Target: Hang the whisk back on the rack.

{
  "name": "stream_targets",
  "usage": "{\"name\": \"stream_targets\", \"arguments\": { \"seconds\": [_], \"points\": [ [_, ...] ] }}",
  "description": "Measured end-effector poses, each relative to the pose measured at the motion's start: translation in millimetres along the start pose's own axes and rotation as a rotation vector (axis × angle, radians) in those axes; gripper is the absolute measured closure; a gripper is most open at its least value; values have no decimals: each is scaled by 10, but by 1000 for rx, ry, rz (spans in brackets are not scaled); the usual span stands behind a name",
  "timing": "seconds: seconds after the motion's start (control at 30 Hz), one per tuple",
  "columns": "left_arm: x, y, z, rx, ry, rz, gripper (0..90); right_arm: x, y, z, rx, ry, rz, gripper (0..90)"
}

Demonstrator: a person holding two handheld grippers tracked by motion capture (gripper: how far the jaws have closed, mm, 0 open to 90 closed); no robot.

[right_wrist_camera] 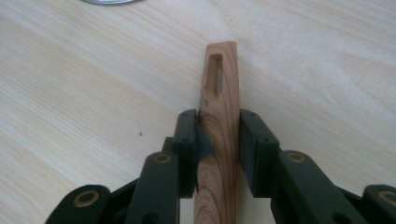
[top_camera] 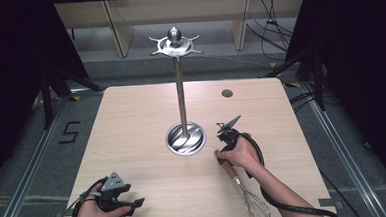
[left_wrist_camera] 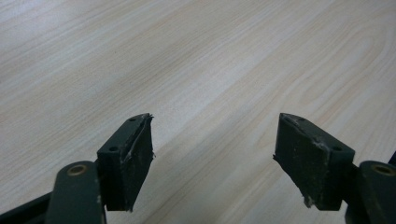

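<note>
A whisk [top_camera: 255, 205] with a wooden handle [top_camera: 229, 170] lies on the table at the front right, wire end toward the person. My right gripper [top_camera: 220, 155] is shut on that handle near its slotted end; in the right gripper view the jaws [right_wrist_camera: 219, 122] press both sides of the wooden handle [right_wrist_camera: 219, 84], which lies on or just above the tabletop. A metal stand [top_camera: 180, 94] with a round base [top_camera: 185, 138] and a ring of hooks [top_camera: 175, 44] on top stands mid-table. My left gripper [top_camera: 134, 206] [left_wrist_camera: 215, 128] is open over bare wood at the front left.
The light wooden table [top_camera: 131, 121] has a small dark cable hole [top_camera: 227, 93] at the back right. Black curtains hang on both sides. Cables [top_camera: 272, 29] lie on the floor behind the table. The stand's base edge [right_wrist_camera: 109, 1] shows just ahead of the right gripper.
</note>
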State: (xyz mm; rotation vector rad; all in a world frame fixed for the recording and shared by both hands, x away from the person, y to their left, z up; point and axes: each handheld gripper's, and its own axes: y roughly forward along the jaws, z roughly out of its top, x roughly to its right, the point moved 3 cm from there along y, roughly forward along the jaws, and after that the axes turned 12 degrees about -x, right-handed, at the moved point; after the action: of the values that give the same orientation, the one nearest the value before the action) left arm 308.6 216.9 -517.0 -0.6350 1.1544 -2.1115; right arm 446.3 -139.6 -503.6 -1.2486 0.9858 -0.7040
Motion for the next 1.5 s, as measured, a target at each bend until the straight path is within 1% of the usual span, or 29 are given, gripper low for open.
{"name": "stream_targets", "arguments": {
  "seconds": [0.07, 0.1, 0.17, 0.3, 0.37, 0.4, 0.47, 0.5, 0.53, 0.6, 0.63, 0.67, 0.7, 0.77, 0.87, 0.9, 0.93, 0.97, 1.0, 1.03, 1.07, 1.1, 1.13, 1.17, 1.23, 1.27, 1.33, 1.4, 1.5],
  "points": [
    [1, -2, 0, 1, -1, 0, 269, 13, -16, -8, -21, 14, 9, 706],
    [0, -2, -1, 0, -1, 0, 269, 53, 18, 7, 27, -21, -10, 706],
    [-2, -1, -1, 1, -1, 0, 270, 54, 22, -2, 22, -20, -6, 706],
    [0, 2, -3, 4, -7, -1, 270, 21, -18, -4, -5, 15, -8, 707],
    [-4, -2, -5, 1, -5, 4, 270, -7, -73, -2, 32, 10, 0, 708],
    [-4, -2, -5, 1, -5, 4, 270, 4, -104, 0, 38, -24, -3, 708],
    [-4, -1, -5, 2, -6, 4, 270, 4, -142, -7, 39, -34, -7, 708],
    [-4, 1, -5, 2, -5, 3, 270, 9, -173, -18, 59, -66, -4, 708],
    [3, -3, -4, 1, -6, 1, 270, 9, -222, -14, 121, -101, -12, 709],
    [4, -2, -3, 0, -6, 1, 270, 1, -256, -25, 136, -105, -13, 709],
    [2, -1, -4, 1, -5, 0, 270, -13, -347, -53, 182, -117, -11, 709],
    [2, -1, -4, 1, -5, 0, 270, -13, -347, -53, 182, -117, -11, 709],
    [1, 2, -6, 5, -8, 0, 270, -25, -424, -88, 221, -117, -27, 709],
    [2, 1, -8, -1, -10, 3, 270, -26, -492, -125, 262, -141, -40, 710],
    [4, 6, -6, -1, -5, 0, 270, -41, -608, -205, 340, -201, -30, 711],
    [6, 7, -6, -1, -5, 1, 270, -22, -636, -209, 388, -246, -39, 711],
    [6, 7, -6, -1, -5, 1, 270, -22, -636, -209, 388, -246, -39, 711],
    [6, 7, -7, -1, -5, 1, 270, -27, -704, -254, 456, -263, -34, 712],
    [6, 8, -8, -1, -6, 1, 270, -19, -733, -275, 460, -276, -44, 713],
    [4, 10, -9, -3, -7, 0, 270, -30, -760, -293, 489, -272, -31, 713],
    [4, 10, -9, -3, -7, 0, 270, -11, -788, -298, 529, -297, -52, 714],
    [-1, 14, -8, -3, -1, 3, 270, -18, -824, -336, 530, -283, -35, 714],
    [-2, 15, -8, -4, -2, 2, 270, -12, -852, -343, 544, -291, -31, 714],
    [0, 15, -6, -4, -5, 1, 270, -10, -860, -342, 587, -290, -31, 715],
    [1, 15, -8, -4, -5, 2, 269, -19, -929, -387, 580, -293, -13, 715],
    [0, 15, -9, -4, -5, 2, 270, 0, -953, -383, 602, -319, -31, 716],
    [-1, 13, -9, -4, -7, 3, 269, -22, -990, -399, 626, -316, -19, 717],
    [3, 13, -10, -3, -14, 1, 269, -39, -1022, -397, 673, -327, -16, 718],
    [2, 12, -12, -4, -12, 3, 269, -52, -1062, -414, 682, -331, -13, 719]
  ]
}}
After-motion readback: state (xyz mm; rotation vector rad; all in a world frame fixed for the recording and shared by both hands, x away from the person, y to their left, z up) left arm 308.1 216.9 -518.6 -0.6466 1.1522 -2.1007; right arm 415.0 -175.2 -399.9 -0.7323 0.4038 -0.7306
